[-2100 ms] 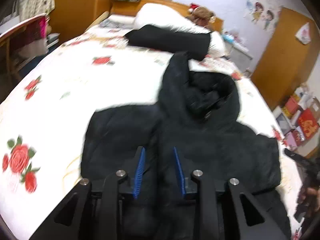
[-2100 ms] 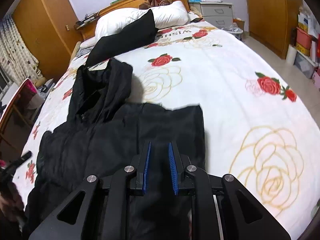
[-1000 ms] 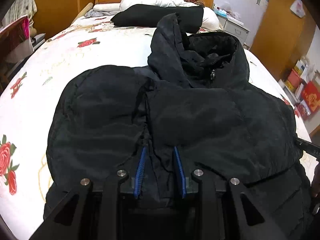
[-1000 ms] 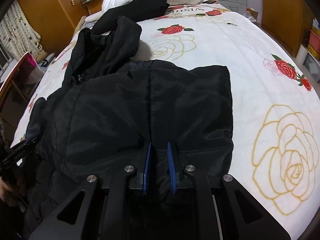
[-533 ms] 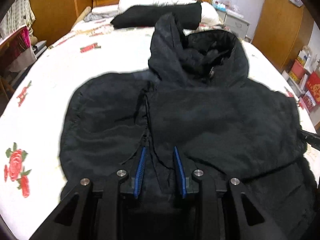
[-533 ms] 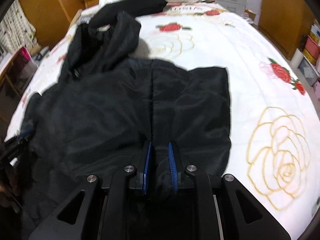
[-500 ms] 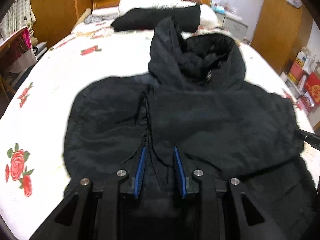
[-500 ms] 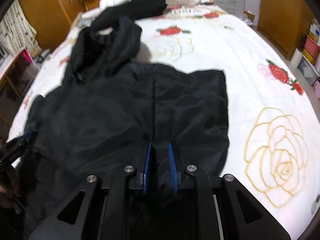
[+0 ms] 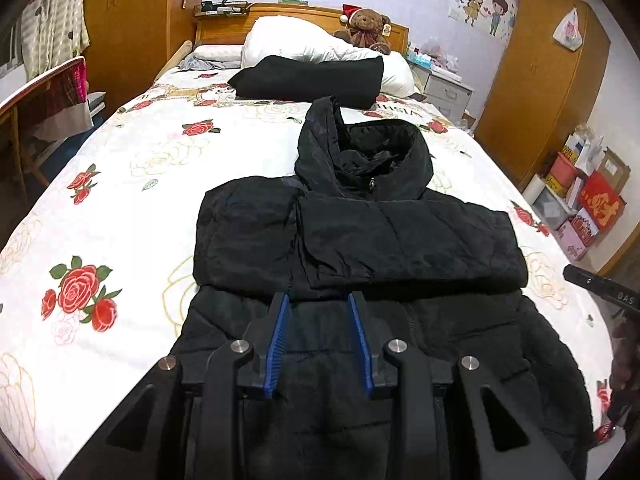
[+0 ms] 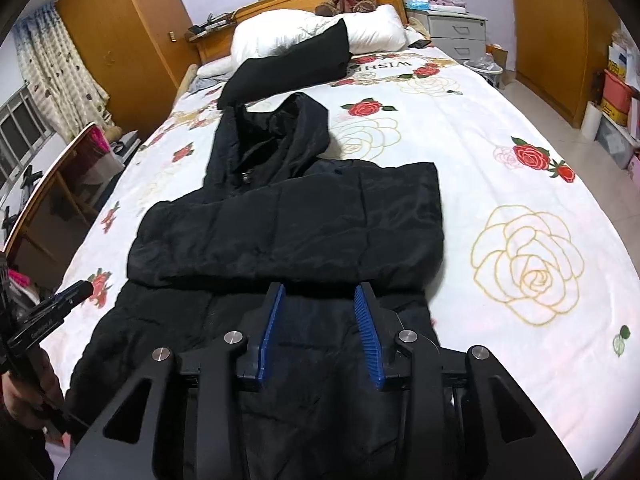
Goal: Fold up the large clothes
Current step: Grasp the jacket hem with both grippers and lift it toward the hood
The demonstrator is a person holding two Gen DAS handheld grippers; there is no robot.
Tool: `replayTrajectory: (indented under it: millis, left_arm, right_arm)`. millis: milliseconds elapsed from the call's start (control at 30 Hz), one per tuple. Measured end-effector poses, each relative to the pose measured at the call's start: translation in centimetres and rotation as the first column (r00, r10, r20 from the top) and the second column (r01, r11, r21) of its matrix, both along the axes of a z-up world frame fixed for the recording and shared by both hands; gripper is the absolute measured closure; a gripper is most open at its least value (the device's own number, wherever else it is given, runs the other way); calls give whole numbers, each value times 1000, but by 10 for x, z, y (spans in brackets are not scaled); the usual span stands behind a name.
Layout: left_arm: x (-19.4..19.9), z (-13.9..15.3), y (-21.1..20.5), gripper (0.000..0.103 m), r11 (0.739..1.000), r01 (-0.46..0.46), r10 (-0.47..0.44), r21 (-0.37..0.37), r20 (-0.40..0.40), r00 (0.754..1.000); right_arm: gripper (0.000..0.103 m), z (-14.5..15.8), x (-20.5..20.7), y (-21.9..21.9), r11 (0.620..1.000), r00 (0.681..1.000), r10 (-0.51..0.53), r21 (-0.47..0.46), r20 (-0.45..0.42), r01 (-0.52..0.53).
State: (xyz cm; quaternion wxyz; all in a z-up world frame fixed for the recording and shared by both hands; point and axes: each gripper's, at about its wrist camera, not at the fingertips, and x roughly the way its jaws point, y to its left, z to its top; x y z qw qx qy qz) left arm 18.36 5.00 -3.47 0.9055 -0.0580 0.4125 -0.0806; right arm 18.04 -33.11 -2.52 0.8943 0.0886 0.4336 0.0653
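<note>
A large black hooded padded jacket (image 9: 360,240) lies on the bed, its hood (image 9: 364,152) toward the pillows. Its lower part is folded up over the chest, the folded edge running across just beyond both grippers. The jacket also shows in the right wrist view (image 10: 288,224). My left gripper (image 9: 318,300) is open and empty above the jacket's near half. My right gripper (image 10: 318,292) is open and empty, also above the near half.
The bed has a white sheet with red and gold roses (image 10: 528,264). A folded black garment (image 9: 308,78) lies against white pillows (image 9: 288,40) with a teddy bear (image 9: 364,24). A desk (image 9: 36,92) stands left; wardrobes, a nightstand (image 10: 456,28) and boxes stand right.
Both grippers have let go of the jacket's hem, opened, and pulled back toward me. The folded-up part now lies flat over the chest.
</note>
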Motion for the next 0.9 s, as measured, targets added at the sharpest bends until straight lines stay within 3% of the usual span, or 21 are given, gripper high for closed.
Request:
replayTrajectory:
  millis: [367, 667, 900]
  left_arm:
    - [38, 24, -9, 50, 999, 34, -34, -3, 34, 999]
    - [131, 40, -18, 46, 999, 38, -40, 28, 67, 997]
    - [222, 30, -25, 42, 999, 28, -31, 46, 57, 998]
  right_arm:
    - [66, 24, 38, 21, 998, 998, 57, 18, 33, -57]
    - [66, 40, 122, 33, 997, 994, 83, -11, 72, -82]
    - [66, 27, 203, 47, 991, 991, 117, -73, 59, -113]
